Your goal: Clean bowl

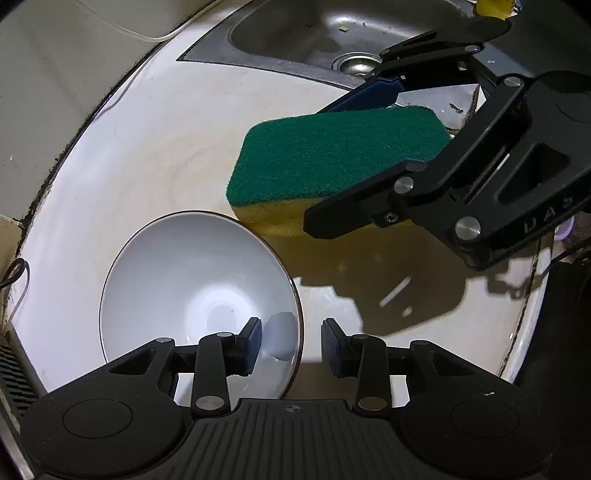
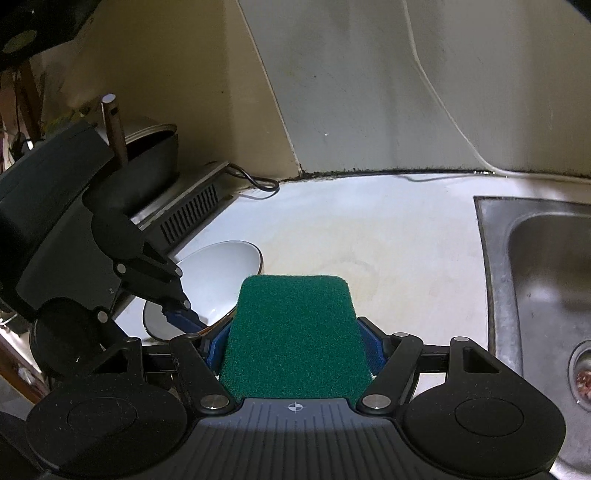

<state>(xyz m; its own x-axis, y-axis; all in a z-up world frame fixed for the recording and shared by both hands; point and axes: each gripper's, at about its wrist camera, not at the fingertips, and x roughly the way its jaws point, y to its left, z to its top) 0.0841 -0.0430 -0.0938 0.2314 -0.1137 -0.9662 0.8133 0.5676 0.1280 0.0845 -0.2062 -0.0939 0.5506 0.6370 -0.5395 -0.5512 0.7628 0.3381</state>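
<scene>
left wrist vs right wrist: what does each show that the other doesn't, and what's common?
Left wrist only: the left gripper open astride the bowl rim, a yellow object beyond the sink, and the sponge's yellow underside.
Right wrist only: a vented appliance with a dark pot on it, left of the bowl.
Both: the white bowl on the counter, the green sponge clamped in the right gripper, the steel sink.
</scene>
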